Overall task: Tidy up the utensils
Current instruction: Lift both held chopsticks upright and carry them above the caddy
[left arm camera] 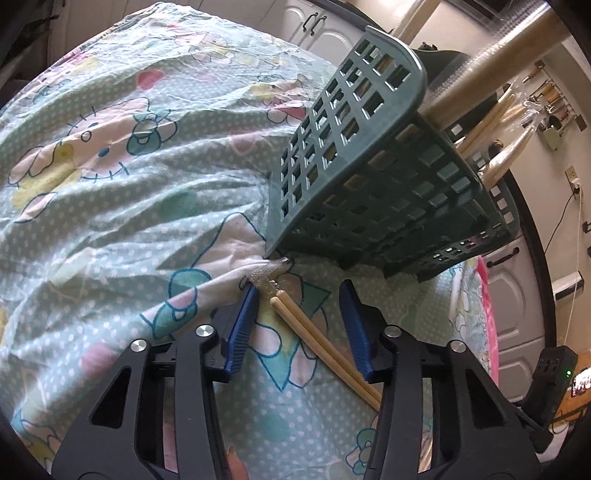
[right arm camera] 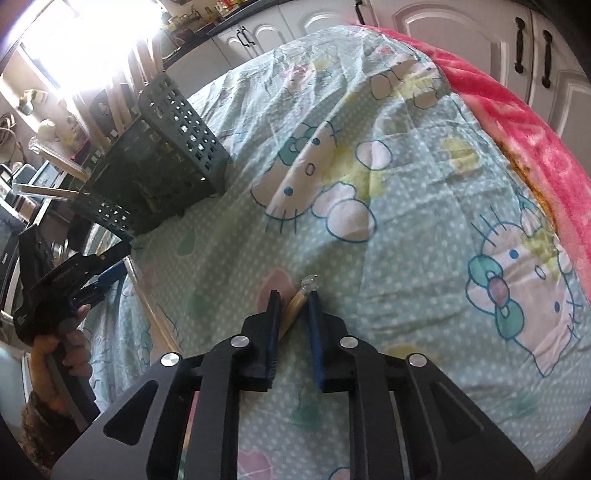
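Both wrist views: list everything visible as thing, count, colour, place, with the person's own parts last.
Basket: one, dark green, perforated, at the cloth's far side.
Wrapped wooden utensils: several, pale wood, standing in the basket.
Chopsticks: one pair, pale wood, lying on the cloth between the left gripper's blue fingers.
Wrapped stick: one, tan in clear film, between the right gripper's fingers.
Cloth: one, mint with cartoon cats, covering the surface.
Blanket: one, pink, along the cloth's edge.
Cabinets: white doors, dark handles, behind.
Left gripper: black, blue fingers, not pressing the chopsticks.
Right gripper: closed on the wrapped stick.
Hand: one, holding the left gripper.
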A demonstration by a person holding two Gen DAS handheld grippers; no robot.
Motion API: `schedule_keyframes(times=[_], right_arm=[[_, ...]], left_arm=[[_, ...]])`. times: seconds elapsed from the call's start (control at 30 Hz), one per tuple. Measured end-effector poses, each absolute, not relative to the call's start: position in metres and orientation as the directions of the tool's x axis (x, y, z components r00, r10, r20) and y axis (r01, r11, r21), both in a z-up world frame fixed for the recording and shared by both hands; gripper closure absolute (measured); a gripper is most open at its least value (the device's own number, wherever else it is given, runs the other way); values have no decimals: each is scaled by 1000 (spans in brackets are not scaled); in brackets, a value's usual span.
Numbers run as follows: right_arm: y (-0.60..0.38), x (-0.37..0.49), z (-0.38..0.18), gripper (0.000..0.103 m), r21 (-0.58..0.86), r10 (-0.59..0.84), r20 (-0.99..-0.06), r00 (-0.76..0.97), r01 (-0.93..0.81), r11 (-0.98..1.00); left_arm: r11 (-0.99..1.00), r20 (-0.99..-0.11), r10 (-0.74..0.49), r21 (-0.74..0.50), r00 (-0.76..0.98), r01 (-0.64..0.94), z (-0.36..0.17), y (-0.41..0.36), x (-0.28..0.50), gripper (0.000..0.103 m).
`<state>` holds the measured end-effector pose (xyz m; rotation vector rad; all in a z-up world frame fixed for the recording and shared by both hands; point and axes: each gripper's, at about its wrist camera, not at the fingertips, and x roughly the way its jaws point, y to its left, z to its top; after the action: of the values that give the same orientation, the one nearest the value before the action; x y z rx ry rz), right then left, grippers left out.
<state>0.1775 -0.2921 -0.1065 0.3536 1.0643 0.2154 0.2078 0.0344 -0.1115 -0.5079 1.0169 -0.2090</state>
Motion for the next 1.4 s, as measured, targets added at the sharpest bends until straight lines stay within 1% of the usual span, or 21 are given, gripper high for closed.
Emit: schedule_keyframes(times=[0.03,0.2,0.47,0.6,0.7,0.83,1.4], right_arm=[[-292,178,-107,90,386,343,-812,472,-7,922],[-279,179,-99,91,399,376,-792,480,-58,915],[-255,177,-70,93,378,411,-748,521,-175,909],[-243,176,-56,94,365,427,-724,541,-224,904],[-235,176,-43,94,349,437,-706,557,-264,899],[-225,175,-30,95,317,443,-689,574,-312,896],[-203,169,11,97,245,468,-629,621,-413,877]], left_arm=[[867,-760,-393,-494,517,-67,-112,32,211,68],[879,-776,-369,-470,512,-77,-113,35,216,83],[880,-783,-374,-469,497,-77,-114,46,221,92],[868,-774,-396,-492,495,-75,-113,54,218,97],[859,-758,-408,-507,509,-65,-106,58,213,99],[867,-733,-408,-498,544,-21,-87,57,202,99],[852,-569,-473,-491,673,184,11,36,154,100]])
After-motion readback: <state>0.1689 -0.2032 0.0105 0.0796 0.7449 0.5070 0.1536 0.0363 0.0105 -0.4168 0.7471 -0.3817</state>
